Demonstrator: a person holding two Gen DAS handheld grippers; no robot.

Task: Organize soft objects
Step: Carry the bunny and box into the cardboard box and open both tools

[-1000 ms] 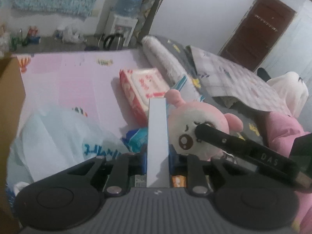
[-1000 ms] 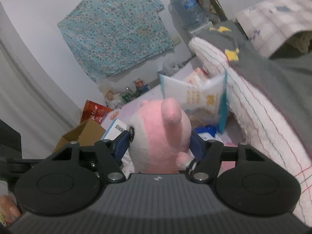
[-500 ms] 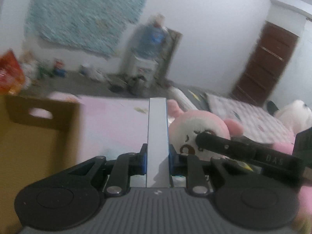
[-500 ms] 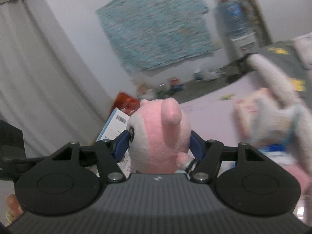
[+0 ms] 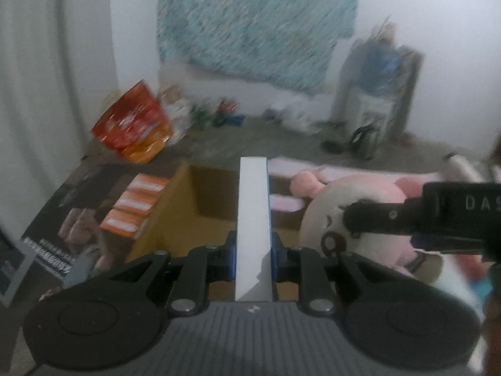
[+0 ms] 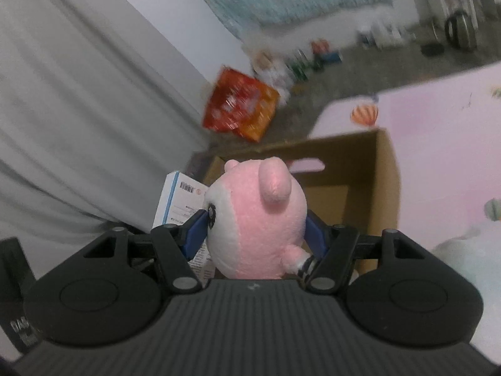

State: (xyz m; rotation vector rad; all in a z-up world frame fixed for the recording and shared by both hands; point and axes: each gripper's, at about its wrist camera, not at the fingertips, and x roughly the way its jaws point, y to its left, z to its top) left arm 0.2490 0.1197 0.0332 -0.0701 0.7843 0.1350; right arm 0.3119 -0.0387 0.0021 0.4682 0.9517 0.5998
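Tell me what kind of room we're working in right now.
Most likely a lived-in room at home, perhaps a bedroom. A patterned blue cloth hangs on the wall, a water dispenser stands against it, and a pink printed sheet lies beside the cardboard box.

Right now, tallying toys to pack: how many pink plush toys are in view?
1: the pink plush toy is clamped in the right hand-held gripper, above the open cardboard box. Others may be out of view.
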